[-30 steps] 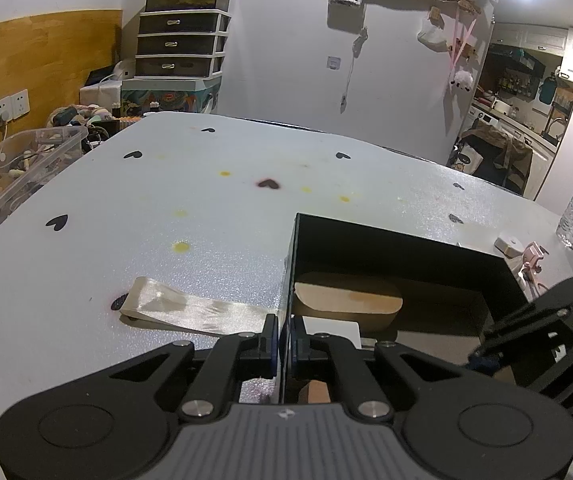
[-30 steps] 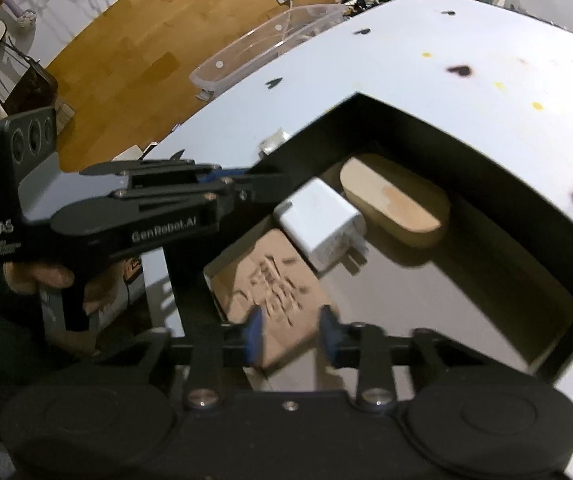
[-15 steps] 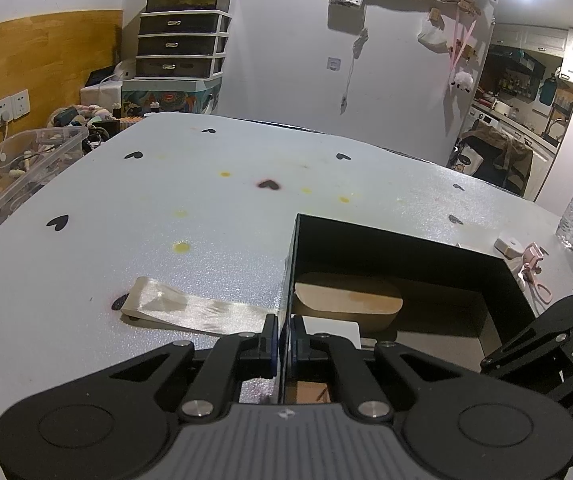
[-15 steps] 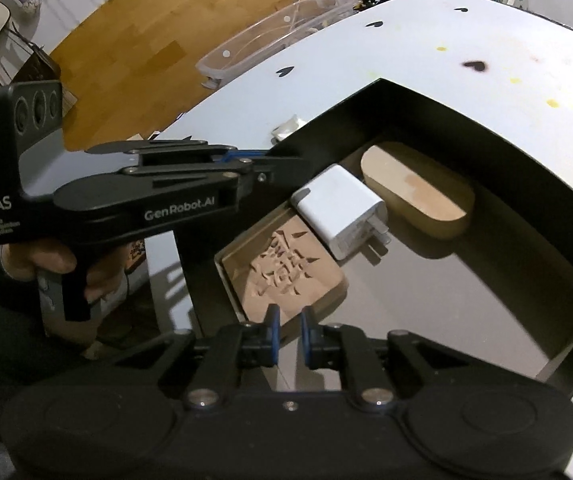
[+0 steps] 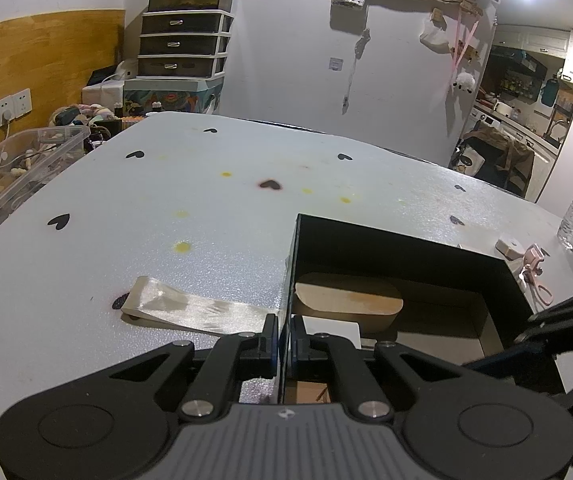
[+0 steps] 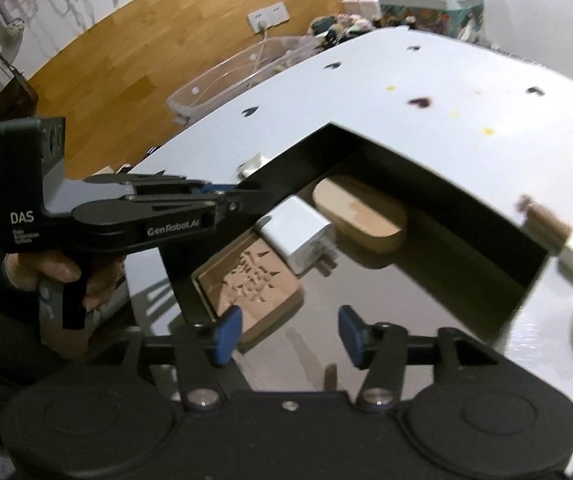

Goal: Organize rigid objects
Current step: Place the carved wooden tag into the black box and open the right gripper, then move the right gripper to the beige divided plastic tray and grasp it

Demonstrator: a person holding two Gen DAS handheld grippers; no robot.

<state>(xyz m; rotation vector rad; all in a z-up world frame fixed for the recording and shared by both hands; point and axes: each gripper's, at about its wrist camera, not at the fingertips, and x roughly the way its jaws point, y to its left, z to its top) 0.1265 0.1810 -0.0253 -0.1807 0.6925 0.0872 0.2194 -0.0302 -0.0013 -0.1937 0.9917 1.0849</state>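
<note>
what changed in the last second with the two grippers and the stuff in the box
The right gripper pulled back and up from the carved wooden tile; its jaws have just been opening, nothing between them. The left gripper stayed clamped on the black box wall. Tile, white charger and oval wooden block kept their places.

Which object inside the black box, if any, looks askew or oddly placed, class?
The white charger lies crooked: it leans on the carved wooden tile and rests against the oval wooden block, prongs jutting out. The left gripper is clamped on the box wall.
</note>
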